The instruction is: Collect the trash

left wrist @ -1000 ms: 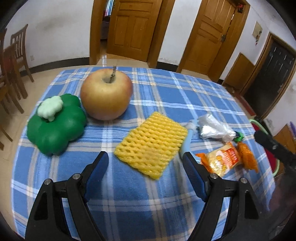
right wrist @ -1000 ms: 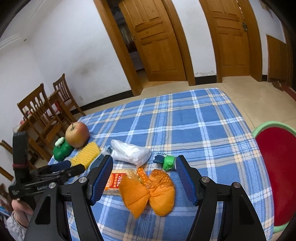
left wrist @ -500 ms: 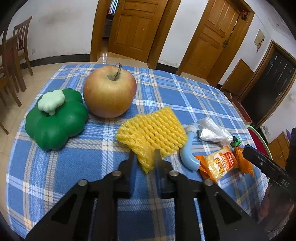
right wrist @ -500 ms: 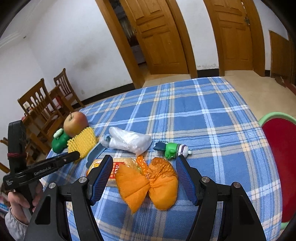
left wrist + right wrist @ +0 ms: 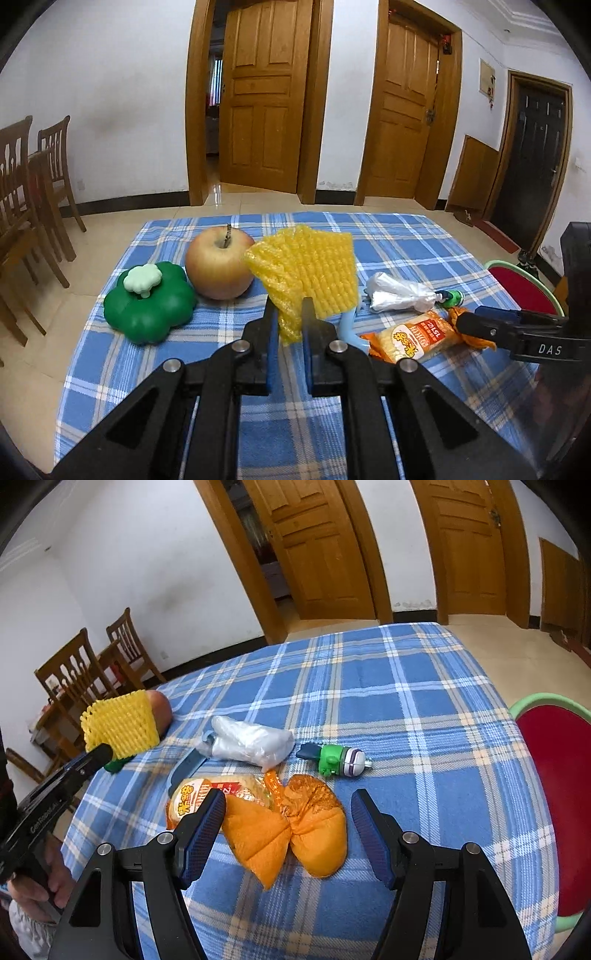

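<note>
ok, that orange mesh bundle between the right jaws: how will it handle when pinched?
The orange mesh bundle looks soft and crumpled, so it will probably squash and flop. Likely light. Its netting should snag the right gripper pads rather than slip.

- Both views are evenly and brightly lit; no single light source can be told.
- Soft, short shadows are cast under the apple (image 5: 219, 267) and beneath the orange wrapper (image 5: 291, 834) on the worktop (image 5: 406, 709).
- Mild glare is seen on the floor tiles (image 5: 236, 199) by the open door.
- Strong fisheye bending is shown at the edges: door frames are bowed and the corners are blacked out.
- The near fingers (image 5: 314, 325) are rendered slightly soft; the room is kept sharp.
</note>
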Tool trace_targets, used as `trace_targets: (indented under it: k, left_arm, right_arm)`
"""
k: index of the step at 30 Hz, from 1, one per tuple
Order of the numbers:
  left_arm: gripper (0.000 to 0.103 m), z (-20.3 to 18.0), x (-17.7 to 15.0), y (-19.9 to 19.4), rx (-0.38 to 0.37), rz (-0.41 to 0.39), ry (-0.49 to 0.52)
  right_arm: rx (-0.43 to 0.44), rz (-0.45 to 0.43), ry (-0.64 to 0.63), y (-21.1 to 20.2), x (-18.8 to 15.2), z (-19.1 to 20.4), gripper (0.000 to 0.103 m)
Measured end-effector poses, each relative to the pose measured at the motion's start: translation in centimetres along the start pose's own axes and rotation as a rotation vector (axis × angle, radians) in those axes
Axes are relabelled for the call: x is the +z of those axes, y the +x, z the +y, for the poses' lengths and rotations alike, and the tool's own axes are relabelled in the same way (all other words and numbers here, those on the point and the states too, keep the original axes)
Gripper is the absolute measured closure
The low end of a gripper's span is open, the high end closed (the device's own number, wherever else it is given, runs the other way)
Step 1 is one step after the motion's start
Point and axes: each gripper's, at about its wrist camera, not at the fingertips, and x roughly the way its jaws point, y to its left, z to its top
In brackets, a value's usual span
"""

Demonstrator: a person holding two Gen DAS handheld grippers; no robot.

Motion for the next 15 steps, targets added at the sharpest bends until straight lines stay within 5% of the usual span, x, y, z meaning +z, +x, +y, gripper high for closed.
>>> trace_targets:
  k: [8,15]
  left_arm:
    - [0.093,0.3,-0.1,0.3,-0.003,0.023,-0.033]
    - [0.093,0.1,-0.2,0.4,0.001,0.030,-0.020]
  right_arm:
    - [-0.015,0.033,0.013,-0.3,-0.5,-1.1,0.032]
    - [-0.024,0.049,0.028,-0.1,-0.5,-1.5,0.057]
